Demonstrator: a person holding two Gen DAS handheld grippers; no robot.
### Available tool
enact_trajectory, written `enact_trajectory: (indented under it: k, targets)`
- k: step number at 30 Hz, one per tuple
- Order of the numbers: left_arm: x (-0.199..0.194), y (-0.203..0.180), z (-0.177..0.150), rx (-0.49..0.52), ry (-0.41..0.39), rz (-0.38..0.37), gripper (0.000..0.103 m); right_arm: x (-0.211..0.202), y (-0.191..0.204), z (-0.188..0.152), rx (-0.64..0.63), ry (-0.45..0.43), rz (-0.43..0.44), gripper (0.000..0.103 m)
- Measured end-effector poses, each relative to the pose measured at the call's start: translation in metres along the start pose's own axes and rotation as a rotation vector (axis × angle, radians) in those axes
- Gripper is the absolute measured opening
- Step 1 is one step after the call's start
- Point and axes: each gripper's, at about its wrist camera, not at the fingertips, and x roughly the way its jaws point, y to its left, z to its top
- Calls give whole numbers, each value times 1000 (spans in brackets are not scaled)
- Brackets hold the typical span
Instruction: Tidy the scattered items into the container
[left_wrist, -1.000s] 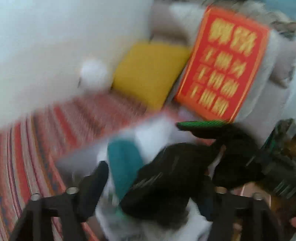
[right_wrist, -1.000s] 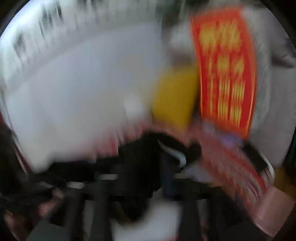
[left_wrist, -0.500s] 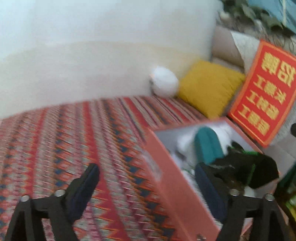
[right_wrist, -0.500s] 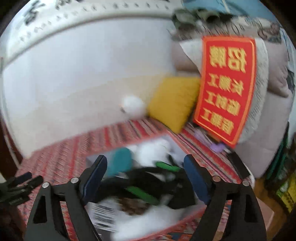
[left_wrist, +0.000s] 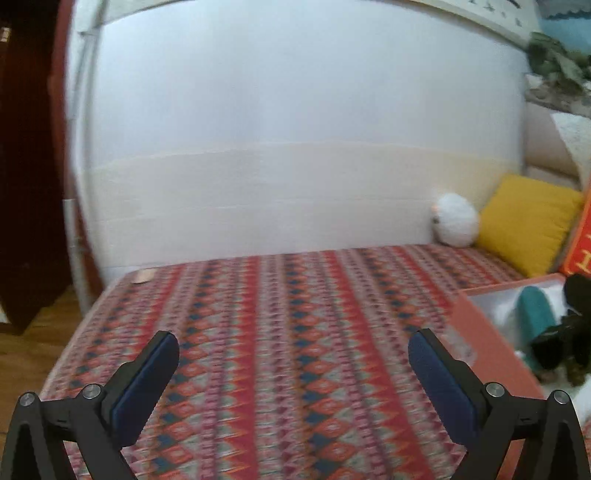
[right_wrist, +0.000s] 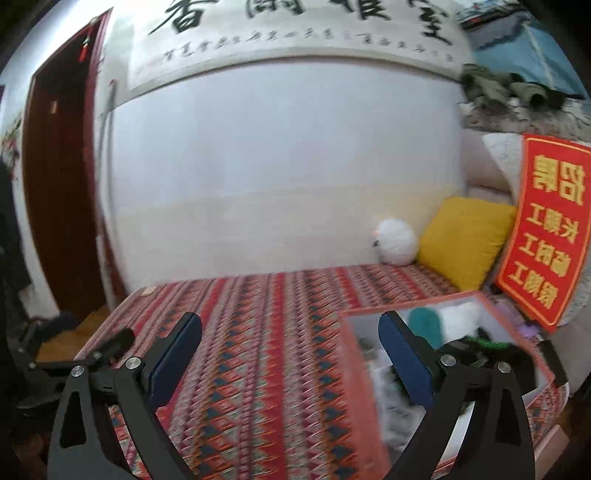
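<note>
Both our grippers, left (left_wrist: 293, 354) and right (right_wrist: 290, 338), hang spread and empty over the bedspread (left_wrist: 280, 314); we should scan left of the box (right_wrist: 369, 369) for strays.

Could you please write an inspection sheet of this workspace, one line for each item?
Surface: patterned red cover, mostly bare; small flat tan thing at its far left corner.
Job's things: orange box at the right holds a teal item, white fluff and a black-and-green item.
Clutter: white ball, yellow cushion, red sign at the far right.
Grippers: left gripper open, empty; right gripper open, empty.
Cables: nothing seen.
Surroundings: white wall, calligraphy scroll, dark red door.
</note>
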Motion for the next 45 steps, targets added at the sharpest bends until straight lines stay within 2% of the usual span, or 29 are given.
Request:
enact_trajectory:
  k: [5, 9, 13, 16, 21, 25, 29, 35, 41, 45]
  targets:
    - [-5, 31, -9, -22, 10, 49, 103, 17, 39, -13, -13, 48, 39, 98]
    - [5, 44, -14, -42, 78, 38, 103, 20, 58, -17, -33, 45, 43, 98]
    - [11, 50, -21, -58, 99, 30, 103, 20, 68, -24, -34, 33, 22, 98]
    - [22, 47, -27, -51, 140, -14, 103, 24, 66, -40, -6, 29, -33, 98]
    - [37, 22, -38, 32, 220, -95, 103, 28, 48, -77, 95, 38, -180, 98]
    - [28, -8, -38, 99, 190, -146, 103, 18, 22, -95, 186, 69, -269, 98]
    - [16, -43, -39, 155, 183, -256, 103, -9, -9, -106, 271, 74, -373, 98]
    - [3, -88, -39, 224, 200, -390, 103, -42, -43, -111, 291, 94, -507, 99]
    - [5, -105, -42, 218, 267, -521, 103, -57, -53, -116, 295, 97, -541, 99]
    - [8, -110, -47, 214, 299, -529, 103, -53, -53, -117, 289, 120, -533, 99]
